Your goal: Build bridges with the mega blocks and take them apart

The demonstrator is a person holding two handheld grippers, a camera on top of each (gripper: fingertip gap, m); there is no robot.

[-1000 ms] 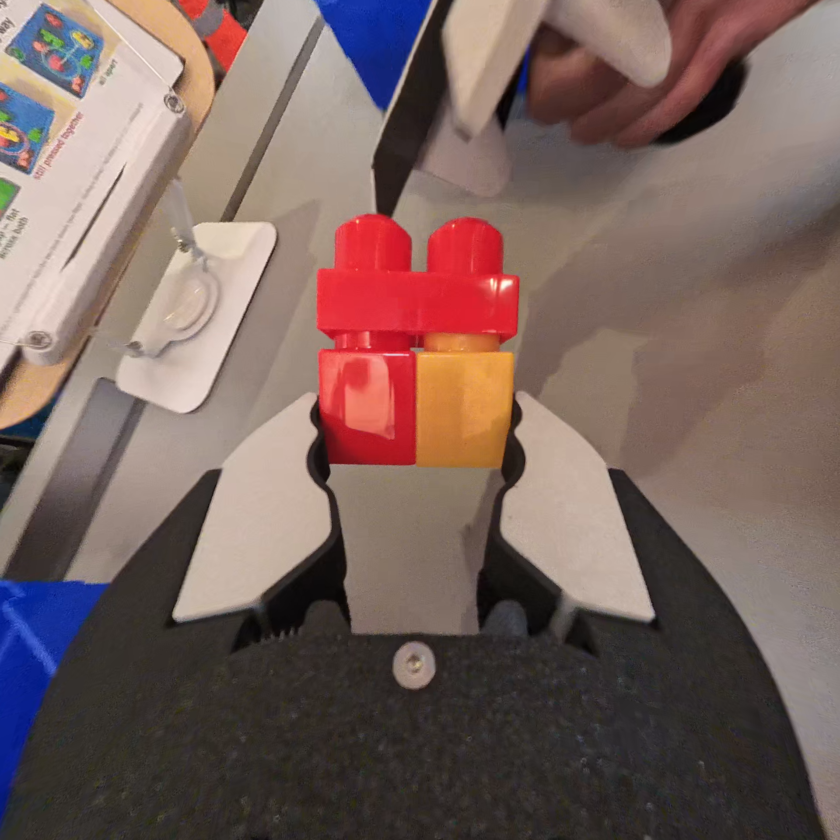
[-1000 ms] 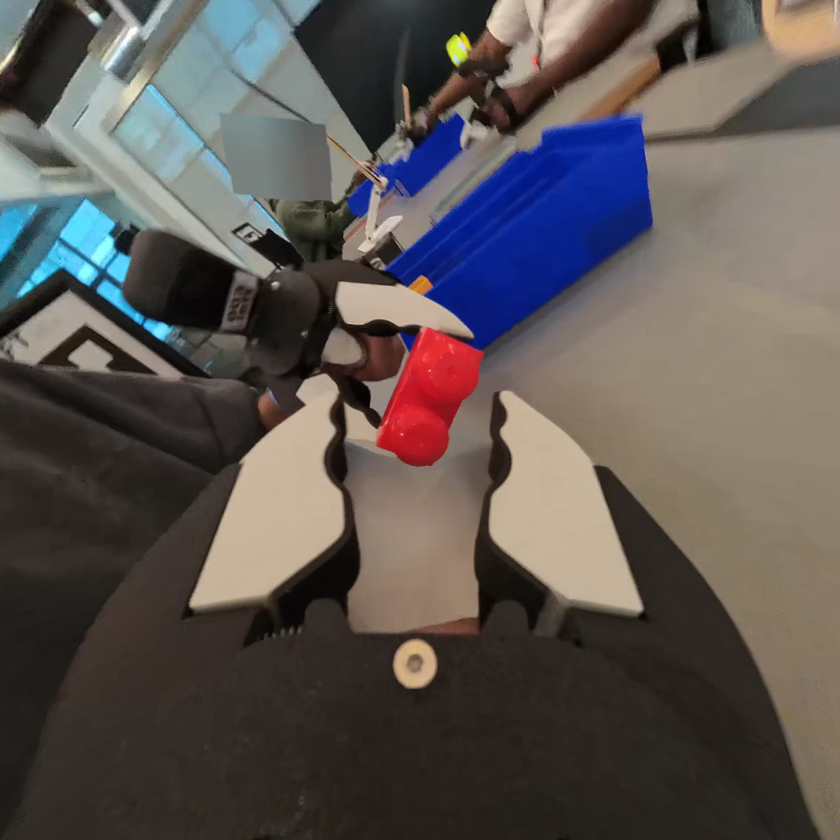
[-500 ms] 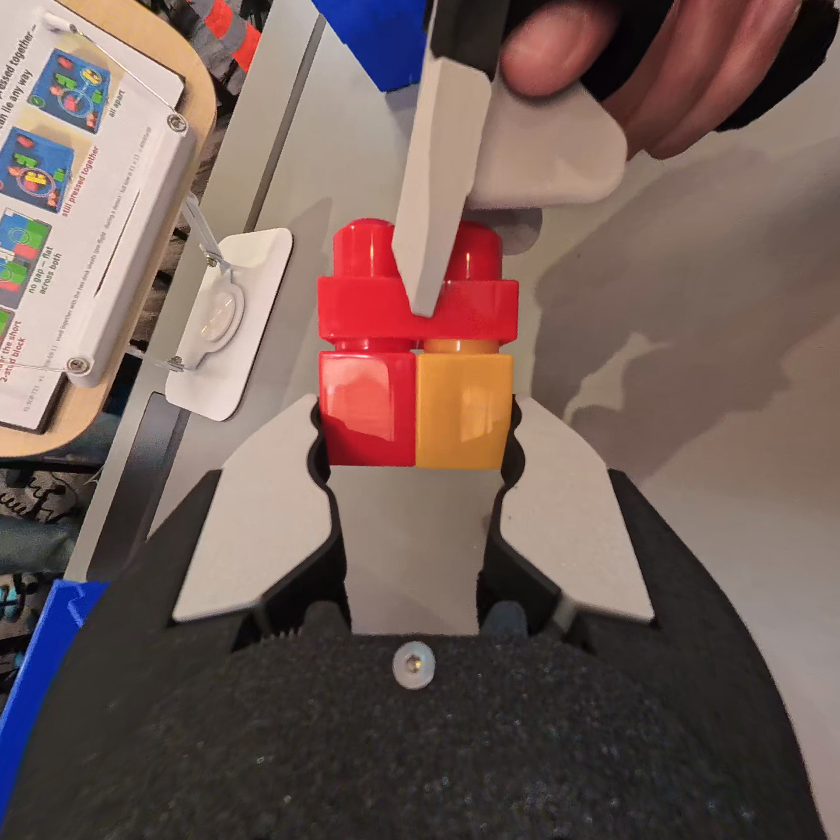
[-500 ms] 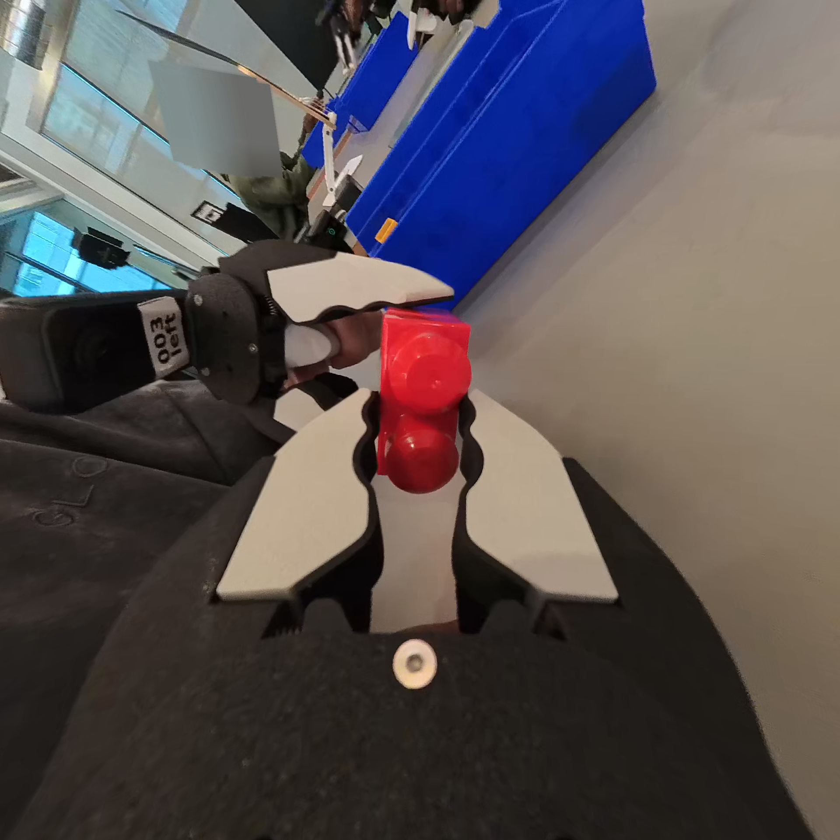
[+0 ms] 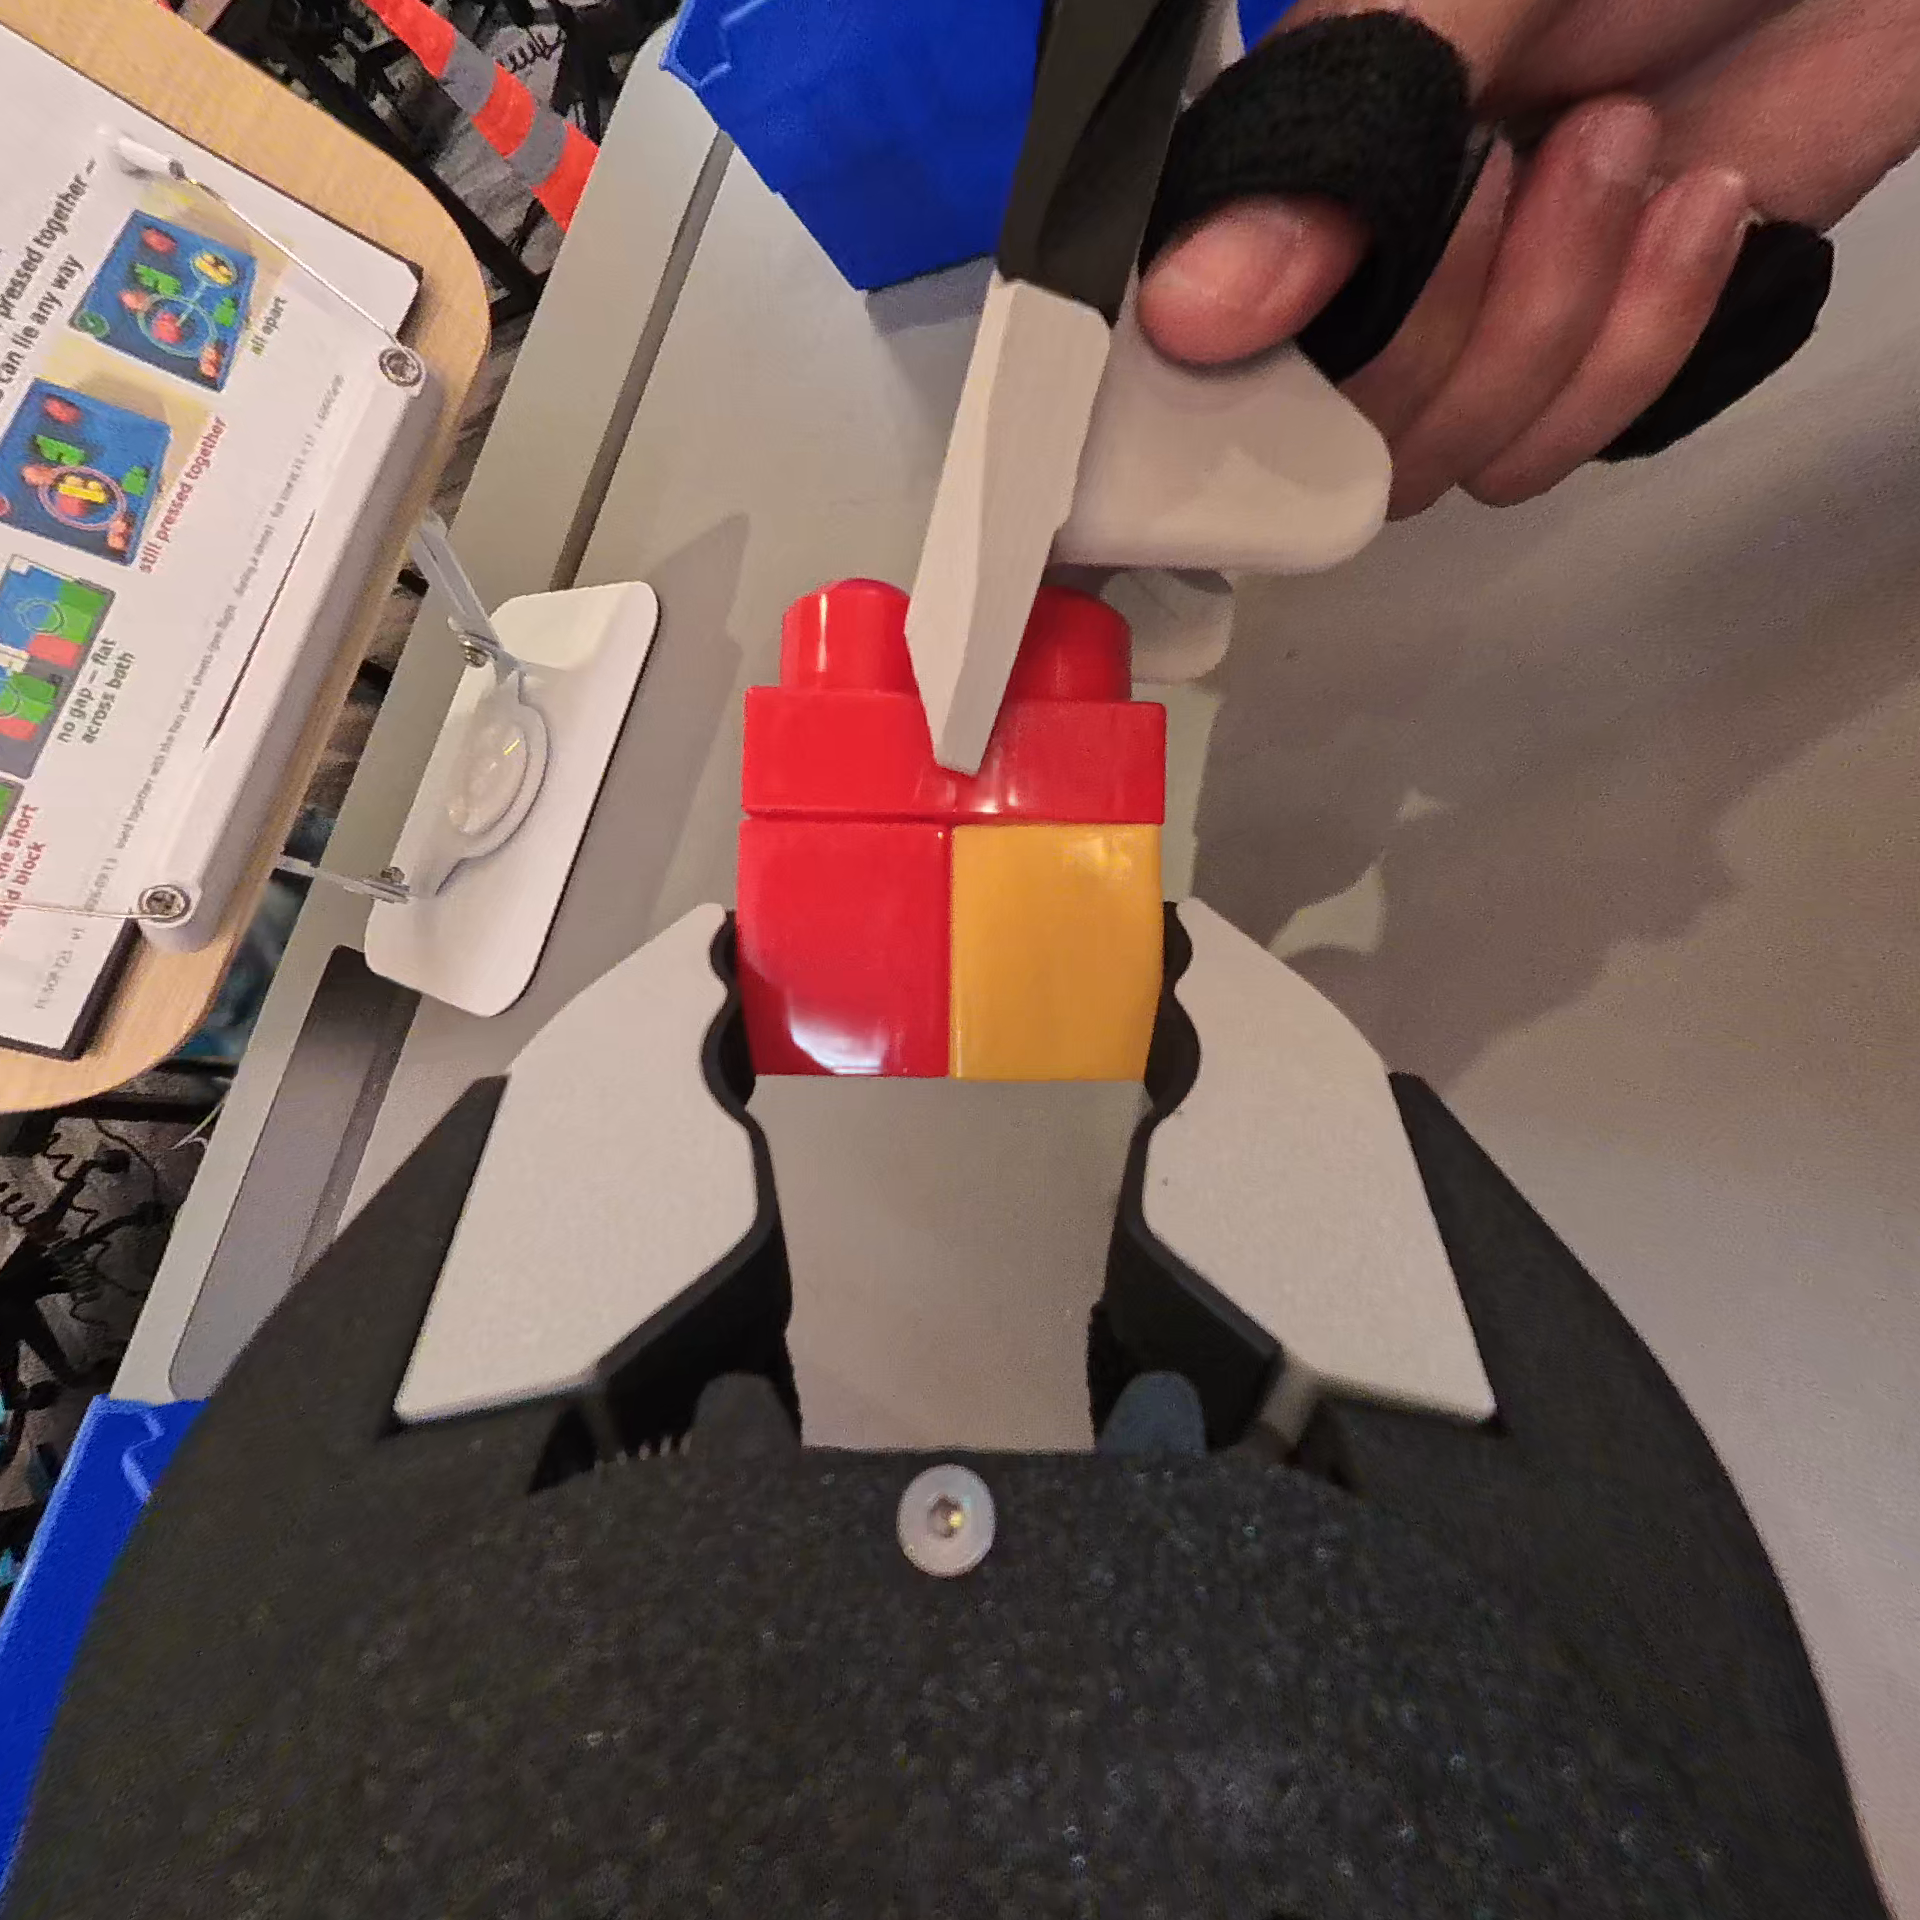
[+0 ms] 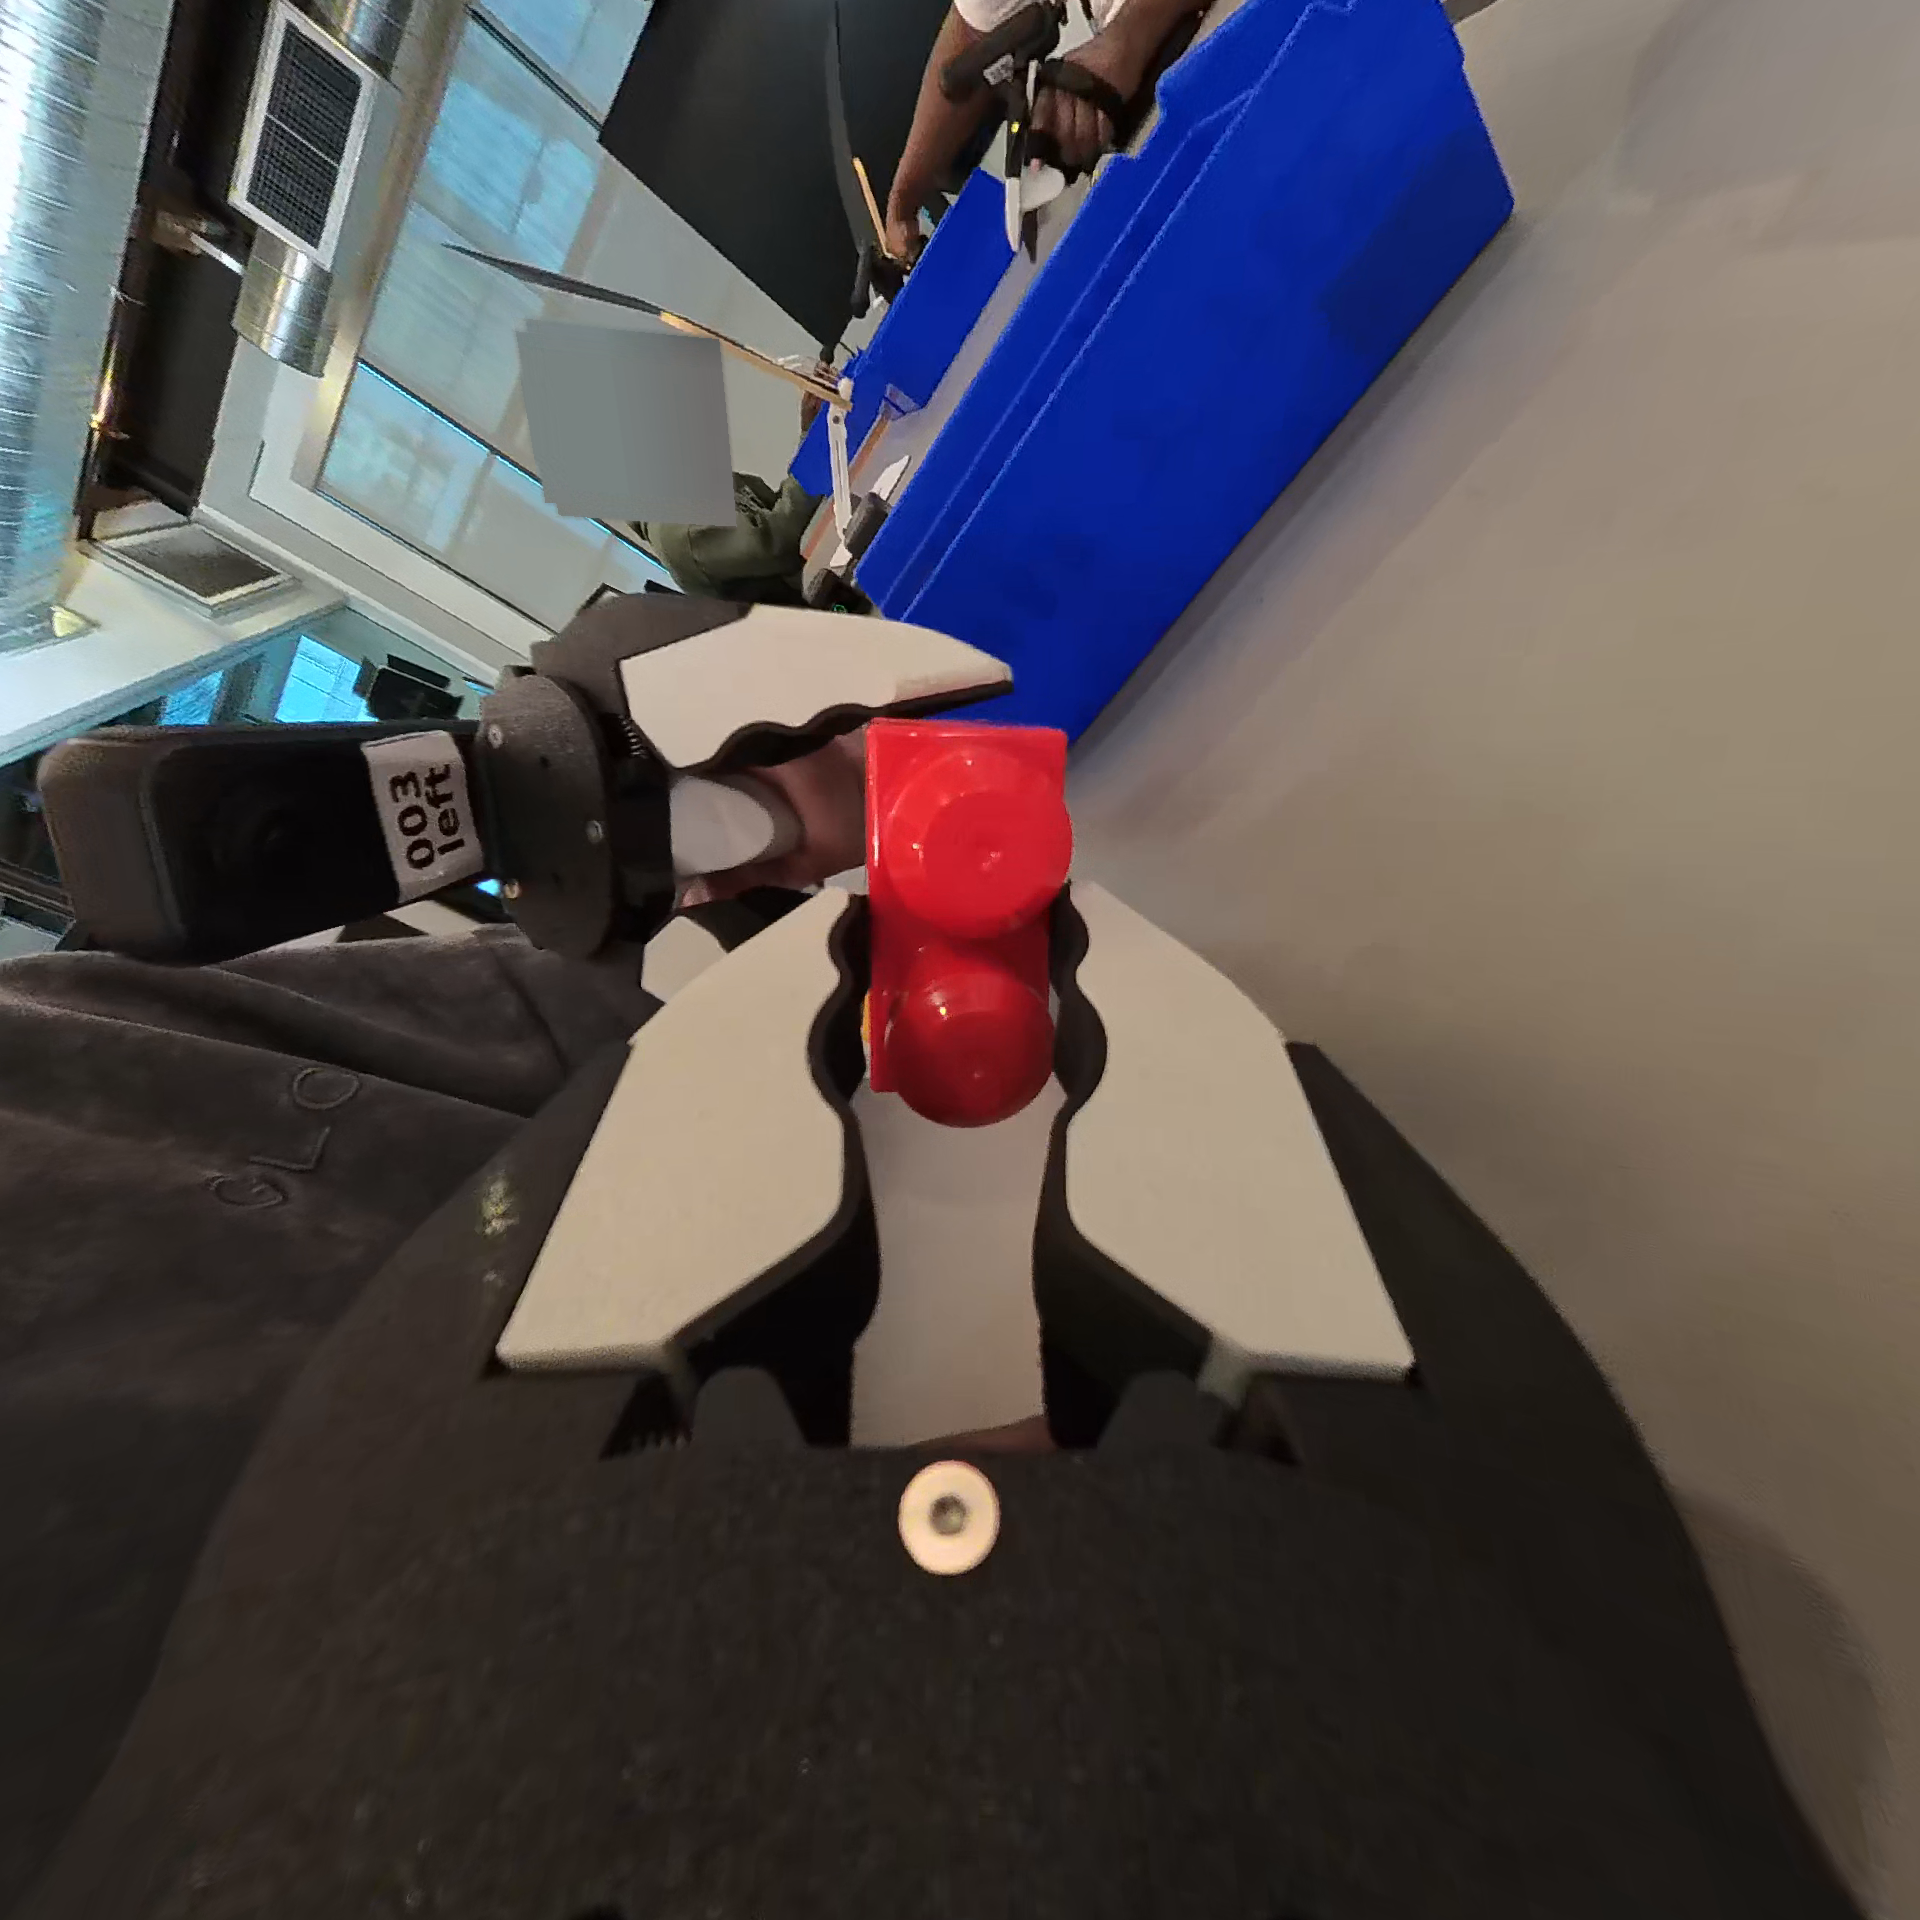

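Observation:
In the left wrist view a red two-stud block [image 5: 831,764] sits across a red block [image 5: 842,945] and a yellow block [image 5: 1055,945], flush on them. My left gripper [image 5: 948,935] is shut on the two lower blocks, one finger on each outer side, and holds them above the grey table [image 5: 1558,935]. My right gripper [image 6: 961,914] is shut on the red two-stud block [image 6: 966,831] from the stud side. One of its fingers [image 5: 987,582] crosses the top block's front. The left gripper also shows in the right wrist view [image 6: 810,675].
A blue bin [image 6: 1195,416] stands on the table behind the blocks and also shows in the left wrist view [image 5: 862,135]. An instruction sheet in a holder [image 5: 156,520] and its white base plate [image 5: 509,790] sit at the left. People work at a far table [image 6: 1039,94]. My two grippers' fingertips are within a few centimetres of each other.
My right gripper came down onto the red two-stud block and shut on it. The gap between that block and the two lower blocks has closed. The left gripper kept its hold.

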